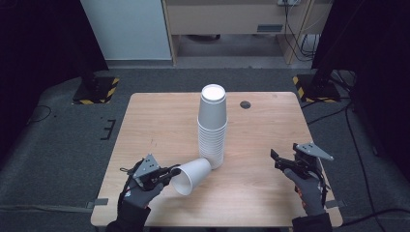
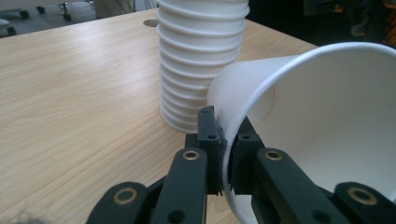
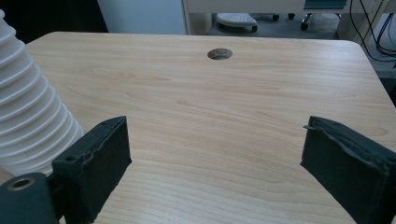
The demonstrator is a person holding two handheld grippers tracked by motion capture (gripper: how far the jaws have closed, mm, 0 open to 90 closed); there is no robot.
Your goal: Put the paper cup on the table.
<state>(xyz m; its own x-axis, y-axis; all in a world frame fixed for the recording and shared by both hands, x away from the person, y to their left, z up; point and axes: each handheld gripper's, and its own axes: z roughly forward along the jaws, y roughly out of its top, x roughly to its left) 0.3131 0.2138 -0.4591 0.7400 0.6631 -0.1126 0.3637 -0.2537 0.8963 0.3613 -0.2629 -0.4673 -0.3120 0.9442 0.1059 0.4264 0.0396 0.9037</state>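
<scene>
From the high view, a light wooden table (image 1: 159, 121) with a round cable hole (image 1: 245, 104) stood on dark grey carpet, with two yellow-and-black striped stand bases at its far corners and a pale cabinet beyond. A tall stack of upturned white cups (image 1: 212, 126) rose at the table's middle. The left gripper (image 1: 170, 173) gripped the rim of a single white cup (image 1: 192, 176) that lay tilted sideways, just beside the foot of the stack. The right gripper (image 1: 276, 160) sat well apart at the right, jaws spread, nothing in them.

In the left gripper view, the jaws were clenched on the cup's (image 2: 327, 116) rim, one pad inside and one outside, with the stack (image 2: 201, 60) close behind.

In the right gripper view, the wide-open jaws framed bare wood, the stack (image 3: 28, 116) at the left edge and the hole (image 3: 220, 53) farther off. No writing could be read anywhere.
</scene>
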